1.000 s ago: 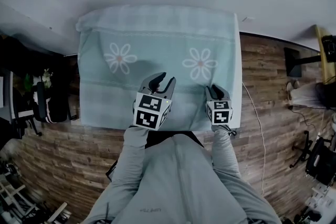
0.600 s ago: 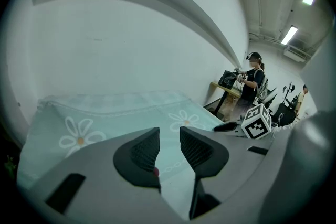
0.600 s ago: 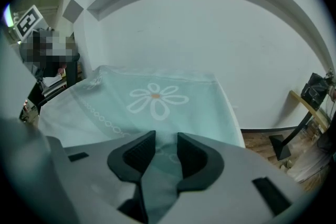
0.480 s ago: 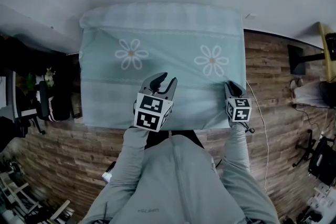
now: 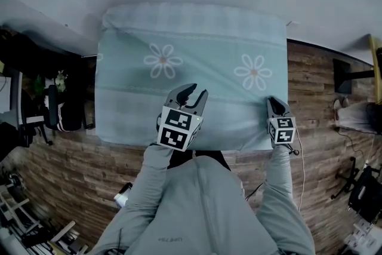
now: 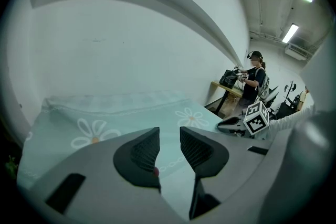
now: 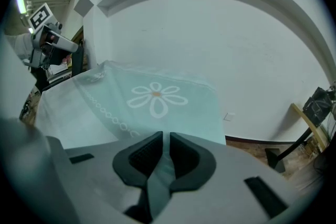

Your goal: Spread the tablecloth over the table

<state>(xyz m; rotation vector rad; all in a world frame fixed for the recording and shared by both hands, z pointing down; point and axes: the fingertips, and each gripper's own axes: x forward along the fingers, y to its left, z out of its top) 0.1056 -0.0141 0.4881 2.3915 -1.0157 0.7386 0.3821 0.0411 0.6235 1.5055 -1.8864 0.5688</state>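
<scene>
At tablecloth (image 5: 197,68) corner; right fingers (image 7: 143,159) closing (pinching it)

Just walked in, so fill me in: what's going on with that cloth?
A person with a gripper in each hand is spreading a pale green flowered tablecloth. The right gripper has just been closing its jaws and now pinches the cloth's near right edge. The left gripper hovers open over the near middle, holding nothing.

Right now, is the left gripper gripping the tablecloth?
No, the jaws of the left gripper stand apart with nothing between them; the tablecloth lies beyond.
</scene>
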